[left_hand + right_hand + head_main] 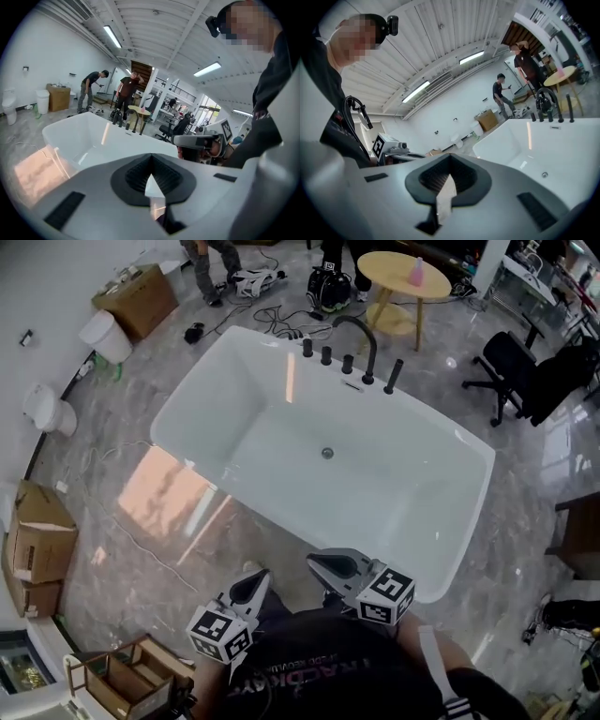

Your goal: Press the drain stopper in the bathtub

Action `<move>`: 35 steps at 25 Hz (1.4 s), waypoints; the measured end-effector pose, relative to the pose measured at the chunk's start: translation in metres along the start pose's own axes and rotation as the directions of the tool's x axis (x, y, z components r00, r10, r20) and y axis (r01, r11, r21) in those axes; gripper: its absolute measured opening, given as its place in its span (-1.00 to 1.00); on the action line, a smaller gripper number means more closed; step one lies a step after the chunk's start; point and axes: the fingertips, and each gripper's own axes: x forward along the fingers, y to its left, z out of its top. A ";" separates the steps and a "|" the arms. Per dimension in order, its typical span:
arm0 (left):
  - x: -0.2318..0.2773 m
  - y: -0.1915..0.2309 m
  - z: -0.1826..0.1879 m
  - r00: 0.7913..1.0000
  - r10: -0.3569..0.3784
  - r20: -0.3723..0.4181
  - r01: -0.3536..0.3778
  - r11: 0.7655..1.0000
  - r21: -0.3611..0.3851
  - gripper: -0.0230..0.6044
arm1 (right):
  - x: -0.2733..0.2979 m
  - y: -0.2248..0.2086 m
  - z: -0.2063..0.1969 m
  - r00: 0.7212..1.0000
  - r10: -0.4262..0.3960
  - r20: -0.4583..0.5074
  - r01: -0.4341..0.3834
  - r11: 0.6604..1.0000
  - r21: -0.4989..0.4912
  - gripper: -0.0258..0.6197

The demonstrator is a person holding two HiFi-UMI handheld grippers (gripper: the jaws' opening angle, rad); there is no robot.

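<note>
We see the small round metal drain stopper lying uncovered in the middle of the floor of the white bathtub. On the tub's far rim stands a black arched faucet, beyond it there is a round wooden table, at the right a black office chair, and at the left some brown cardboard boxes. The left gripper and the right gripper are outside the near rim, well apart from the stopper, and both pairs of jaws are closed tip to tip with nothing between them.
</note>
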 end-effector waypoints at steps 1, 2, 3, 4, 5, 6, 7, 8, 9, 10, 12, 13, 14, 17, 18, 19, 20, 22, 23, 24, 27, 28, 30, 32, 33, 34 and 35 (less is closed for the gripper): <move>0.003 0.006 0.003 1.000 -0.026 -0.005 0.026 1.000 0.014 -0.90 | 0.003 -0.004 0.002 0.999 -0.030 0.014 0.030 1.000 0.001 -0.87; 0.005 0.012 0.006 0.999 -0.053 -0.012 0.053 0.998 0.030 -0.90 | 0.007 -0.007 0.004 0.998 -0.062 0.030 0.062 0.998 0.004 -0.87; 0.006 0.019 0.009 0.997 -0.081 -0.019 0.082 0.996 0.046 -0.90 | 0.012 -0.010 0.006 0.994 -0.094 0.048 0.094 0.996 0.007 -0.87; 0.006 0.026 0.012 0.994 -0.109 -0.029 0.110 0.992 0.061 -0.90 | 0.018 -0.012 0.008 0.990 -0.126 0.066 0.126 0.992 0.011 -0.87; 0.006 0.033 0.014 0.990 -0.137 -0.040 0.139 0.987 0.074 -0.90 | 0.024 -0.013 0.011 0.984 -0.158 0.084 0.157 0.987 0.016 -0.87; 0.005 0.040 0.017 0.985 -0.163 -0.053 0.168 0.982 0.085 -0.90 | 0.030 -0.012 0.014 0.977 -0.187 0.103 0.186 0.982 0.023 -0.87; 0.002 0.048 0.020 0.980 -0.189 -0.066 0.194 0.976 0.096 -0.90 | 0.039 -0.010 0.018 0.970 -0.212 0.122 0.210 0.977 0.032 -0.87; -0.002 0.056 0.024 0.975 -0.210 -0.077 0.218 0.970 0.107 -0.90 | 0.048 -0.006 0.021 0.963 -0.231 0.139 0.228 0.973 0.040 -0.87; -0.005 0.066 0.028 0.970 -0.228 -0.084 0.237 0.965 0.117 -0.90 | 0.059 -0.003 0.024 0.958 -0.244 0.153 0.240 0.970 0.044 -0.87; -0.007 0.076 0.032 0.966 -0.242 -0.088 0.251 0.960 0.124 -0.90 | 0.070 0.000 0.027 0.953 -0.255 0.162 0.251 0.967 0.046 -0.87; -0.010 0.096 0.038 0.959 -0.270 -0.092 0.280 0.952 0.123 -0.90 | 0.090 0.004 0.030 0.944 -0.277 0.179 0.274 0.961 0.044 -0.87; -0.011 0.104 0.039 0.953 -0.286 -0.097 0.297 0.947 0.121 -0.90 | 0.098 0.006 0.031 0.938 -0.291 0.188 0.288 0.957 0.045 -0.87; -0.012 0.110 0.039 0.947 -0.303 -0.107 0.315 0.941 0.123 -0.90 | 0.104 0.008 0.031 0.930 -0.308 0.199 0.304 0.951 0.048 -0.87; -0.017 0.126 0.041 0.928 -0.345 -0.141 0.364 0.920 0.146 -0.90 | 0.119 0.013 0.030 0.906 -0.357 0.229 0.351 0.934 0.066 -0.87; -0.019 0.132 0.043 0.922 -0.357 -0.147 0.378 0.913 0.152 -0.90 | 0.123 0.014 0.030 0.898 -0.371 0.235 0.365 0.928 0.070 -0.87; -0.019 0.136 0.045 0.917 -0.370 -0.151 0.392 0.907 0.155 -0.90 | 0.126 0.014 0.030 0.891 -0.387 0.240 0.380 0.922 0.073 -0.87; -0.018 0.140 0.048 0.911 -0.383 -0.156 0.405 0.901 0.154 -0.90 | 0.128 0.014 0.031 0.882 -0.403 0.244 0.396 0.915 0.078 -0.87; -0.018 0.143 0.048 0.899 -0.403 -0.174 0.428 0.892 0.145 -0.90 | 0.128 0.015 0.031 0.866 -0.433 0.248 0.422 0.901 0.100 -0.87; -0.018 0.142 0.046 0.893 -0.411 -0.186 0.438 0.888 0.140 -0.90 | 0.127 0.015 0.029 0.860 -0.447 0.248 0.432 0.895 0.112 -0.87; -0.016 0.141 0.043 0.886 -0.420 -0.196 0.449 0.883 0.137 -0.90 | 0.125 0.014 0.027 0.854 -0.459 0.247 0.442 0.889 0.122 -0.87; -0.006 0.134 0.038 0.864 -0.455 -0.215 0.488 0.863 0.135 -0.90 | 0.116 0.011 0.023 0.833 -0.496 0.244 0.480 0.868 0.127 -0.87; -0.005 0.132 0.037 0.857 -0.467 -0.219 0.500 0.856 0.133 -0.90 | 0.114 0.013 0.022 0.826 -0.509 0.243 0.493 0.861 0.127 -0.87; -0.005 0.128 0.037 0.844 -0.485 -0.229 0.521 0.844 0.131 -0.90 | 0.110 0.017 0.021 0.814 -0.529 0.241 0.514 0.849 0.127 -0.87; -0.002 0.125 0.038 0.836 -0.495 -0.239 0.533 0.836 0.132 -0.90 | 0.105 0.017 0.021 0.806 -0.541 0.241 0.526 0.841 0.130 -0.87; 0.002 0.123 0.039 0.833 -0.498 -0.241 0.536 0.833 0.134 -0.90 | 0.101 0.014 0.021 0.802 -0.546 0.242 0.530 0.838 0.131 -0.87; 0.007 0.121 0.041 0.832 -0.499 -0.241 0.539 0.831 0.137 -0.90 | 0.097 0.010 0.023 0.799 -0.549 0.245 0.534 0.835 0.132 -0.87; 0.012 0.119 0.044 0.832 -0.500 -0.240 0.539 0.831 0.139 -0.90 | 0.094 0.005 0.026 0.796 -0.551 0.248 0.536 0.834 0.132 -0.87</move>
